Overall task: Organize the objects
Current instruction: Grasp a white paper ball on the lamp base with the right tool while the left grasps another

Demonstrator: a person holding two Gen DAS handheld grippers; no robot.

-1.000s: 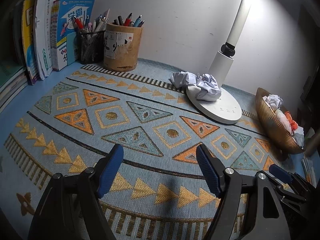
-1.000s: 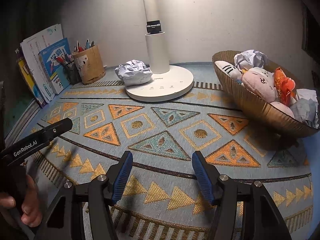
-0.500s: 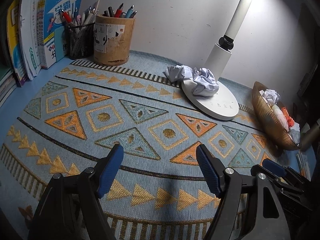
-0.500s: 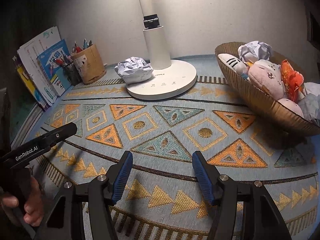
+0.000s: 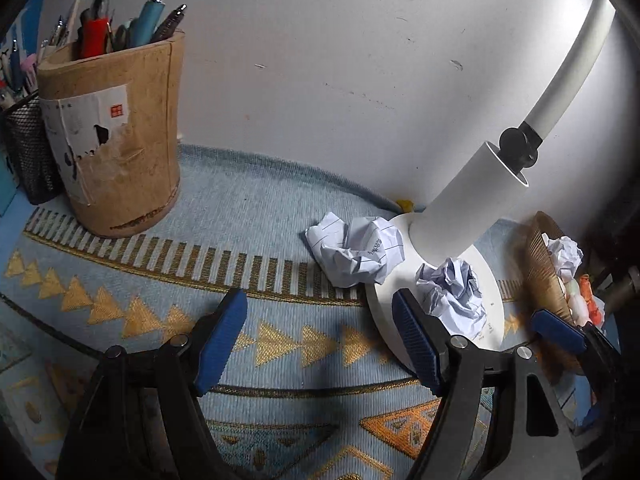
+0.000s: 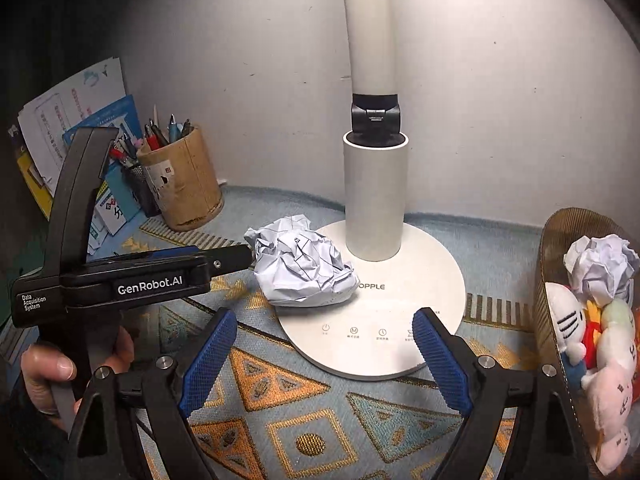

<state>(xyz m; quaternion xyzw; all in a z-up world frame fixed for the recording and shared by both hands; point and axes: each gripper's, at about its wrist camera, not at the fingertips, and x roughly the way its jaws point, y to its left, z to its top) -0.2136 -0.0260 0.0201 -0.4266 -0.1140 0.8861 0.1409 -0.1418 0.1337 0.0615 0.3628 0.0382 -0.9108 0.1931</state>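
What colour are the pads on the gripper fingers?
Blue, with a fine ridged texture; the pads show best in the right wrist view.

Before me: scuffed white wall (image 5: 360, 60), lit by a white desk lamp (image 6: 374, 200) on a patterned woven mat (image 5: 280, 208).

Left gripper (image 5: 320, 338) agape and empty; right gripper (image 6: 324, 354) opening, empty.

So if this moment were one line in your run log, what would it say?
phase: approach | left gripper: open, empty | right gripper: jaws opening, empty | target: crumpled paper on lamp base | basket: holds paper, plush toys
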